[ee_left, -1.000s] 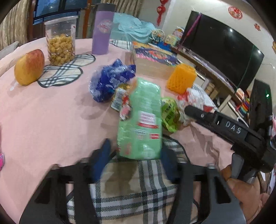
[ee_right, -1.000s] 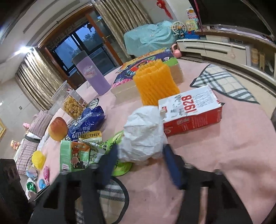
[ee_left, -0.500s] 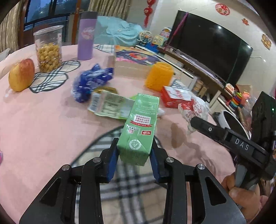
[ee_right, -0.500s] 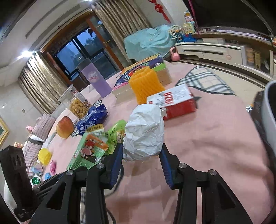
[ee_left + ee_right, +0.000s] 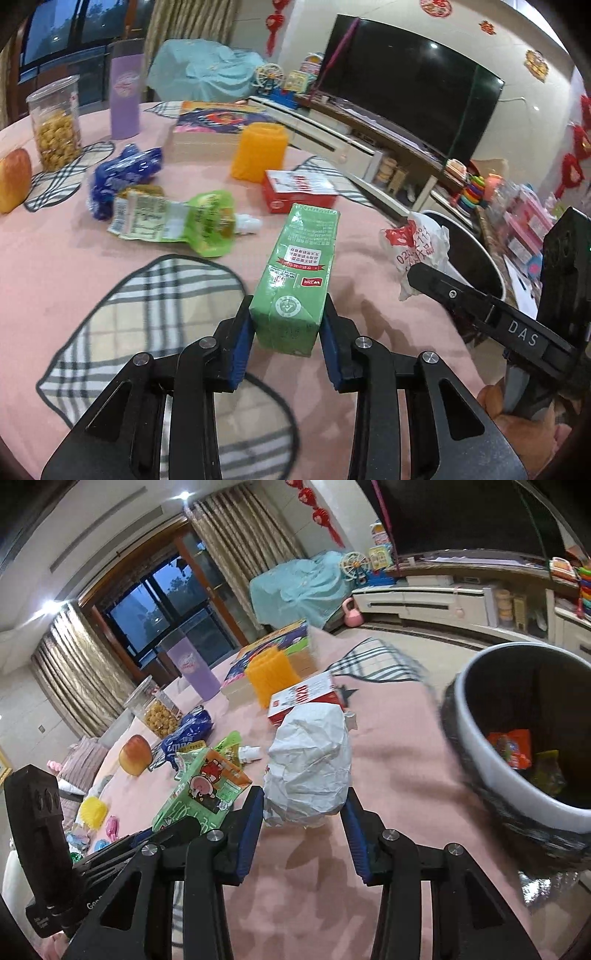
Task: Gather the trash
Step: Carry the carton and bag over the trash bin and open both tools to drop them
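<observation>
Left gripper [image 5: 288, 343] jaws clamped on a green carton [image 5: 295, 280] lifted above the pink table [image 5: 55, 266], right gripper [image 5: 476, 299] holding crumpled wrapper [image 5: 417, 243] at right, green pouch [image 5: 192, 225] far left

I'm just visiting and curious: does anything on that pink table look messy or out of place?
Yes. An emptied green pouch and a crumpled blue wrapper lie flat on the pink table, loose litter among an upright snack jar and purple tumbler.

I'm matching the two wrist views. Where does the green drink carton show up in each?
Left wrist: green carton at centre, clamped between the left gripper pads.
Right wrist: green carton at lower left, beside the crumpled white bag held in the right gripper.
Shared landmark: the orange ribbed cup.
</observation>
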Motion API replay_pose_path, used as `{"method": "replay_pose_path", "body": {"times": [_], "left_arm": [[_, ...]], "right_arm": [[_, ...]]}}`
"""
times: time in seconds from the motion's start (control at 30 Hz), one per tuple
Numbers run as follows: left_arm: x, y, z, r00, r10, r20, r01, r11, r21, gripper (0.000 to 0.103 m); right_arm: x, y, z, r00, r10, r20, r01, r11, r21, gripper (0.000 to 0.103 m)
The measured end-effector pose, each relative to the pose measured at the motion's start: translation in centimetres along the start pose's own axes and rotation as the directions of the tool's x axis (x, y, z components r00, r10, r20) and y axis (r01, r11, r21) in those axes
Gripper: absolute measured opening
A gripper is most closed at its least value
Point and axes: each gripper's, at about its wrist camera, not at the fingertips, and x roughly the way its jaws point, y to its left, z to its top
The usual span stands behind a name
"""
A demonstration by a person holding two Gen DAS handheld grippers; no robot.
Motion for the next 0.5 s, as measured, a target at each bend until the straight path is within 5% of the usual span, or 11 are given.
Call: {"method": "replay_pose_path", "body": {"times": [0.5], "left_arm": [[0.5,-6.2,-0.2,0.996,-0.087,-0.015,0.088,0.992,0.09,0.032]], "right_arm": [[-5.1,-3.9,-0.2,0.995,-0.081,0.066,0.077,0.995,0.056,0.043]]}}
